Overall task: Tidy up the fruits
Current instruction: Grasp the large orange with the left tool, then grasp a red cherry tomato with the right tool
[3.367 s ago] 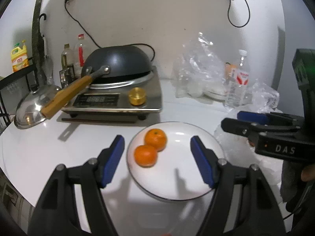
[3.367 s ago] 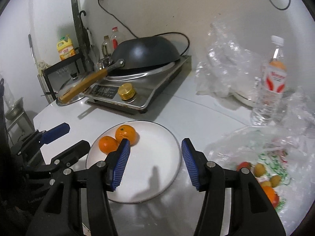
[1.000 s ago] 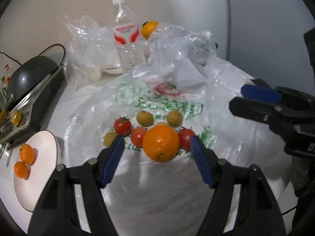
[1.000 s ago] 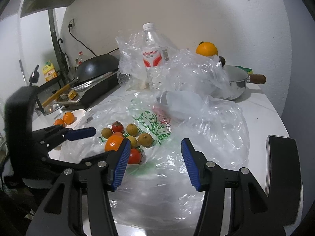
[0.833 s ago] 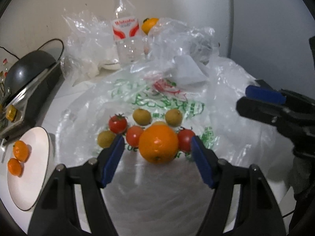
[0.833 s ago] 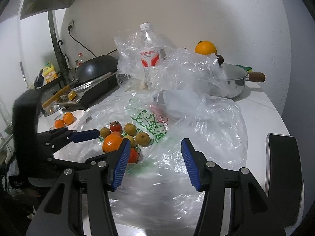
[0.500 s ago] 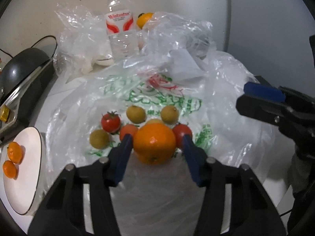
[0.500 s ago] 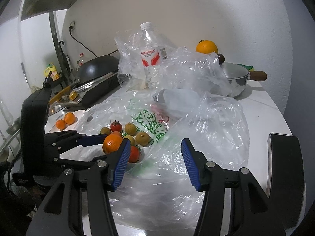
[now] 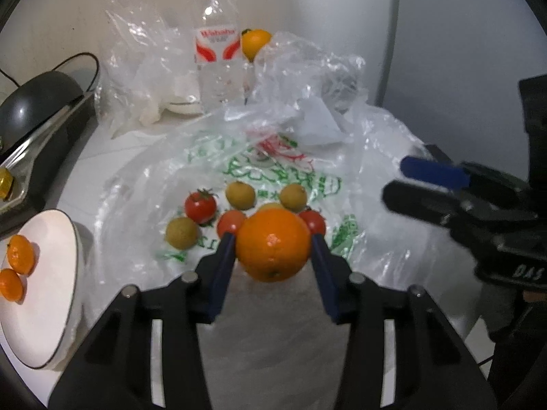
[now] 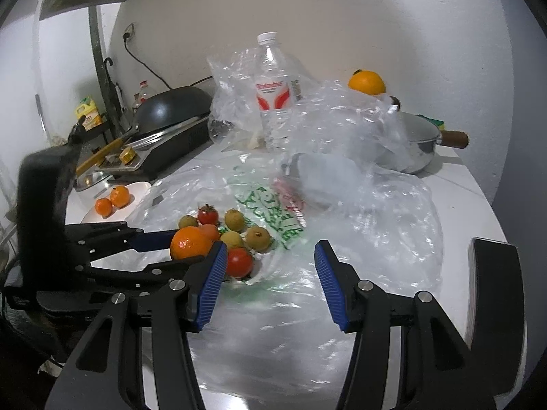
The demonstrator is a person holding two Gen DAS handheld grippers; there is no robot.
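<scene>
A large orange (image 9: 273,251) sits between the blue pads of my left gripper (image 9: 271,242), whose jaws are closing and touch it on both sides. It lies on a flattened plastic bag (image 9: 273,324) among small red tomatoes (image 9: 200,206) and brownish longans (image 9: 240,195). At the left a white plate (image 9: 44,307) holds two mandarins (image 9: 20,256). My right gripper (image 10: 270,263) hovers open over the bag with nothing between its fingers, just right of the fruit pile. The same orange (image 10: 189,242) shows there in the left gripper (image 10: 177,249).
A water bottle (image 9: 217,54) and crumpled clear bags stand behind the fruit, with another orange (image 9: 254,42) at the back. A wok on an induction cooker (image 9: 37,92) is at the left. A steel pot (image 10: 413,147) stands at the far right by the wall.
The left gripper swung from the plate to the bag of fruit, moved in around the large orange, and its jaws narrowed until the pads met it. The right gripper stayed open and nearly still.
</scene>
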